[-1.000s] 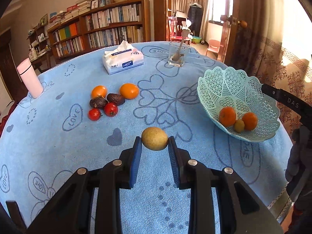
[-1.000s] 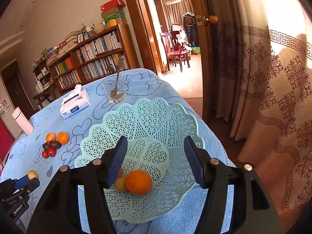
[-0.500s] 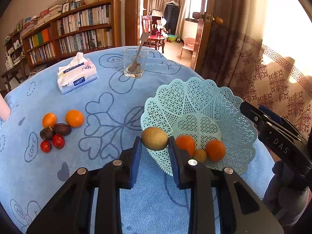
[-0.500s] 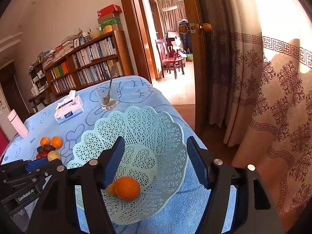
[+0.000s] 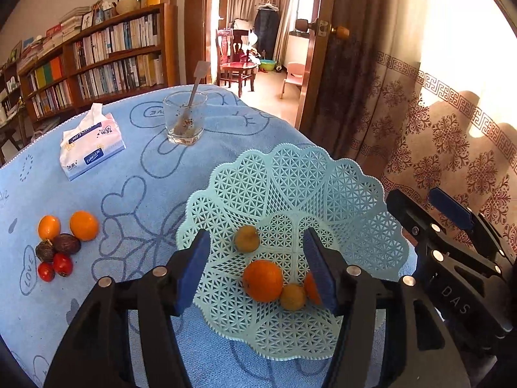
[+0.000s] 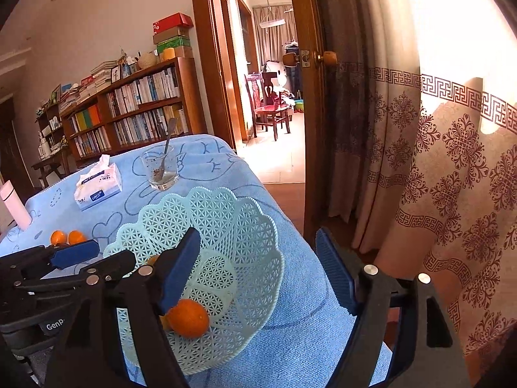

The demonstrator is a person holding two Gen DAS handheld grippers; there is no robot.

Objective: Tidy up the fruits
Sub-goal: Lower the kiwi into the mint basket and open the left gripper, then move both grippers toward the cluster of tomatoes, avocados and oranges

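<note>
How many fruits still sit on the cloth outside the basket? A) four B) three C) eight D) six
D: the left wrist view shows two oranges, two dark fruits and two red tomatoes clustered on the blue cloth, left of the basket.
</note>
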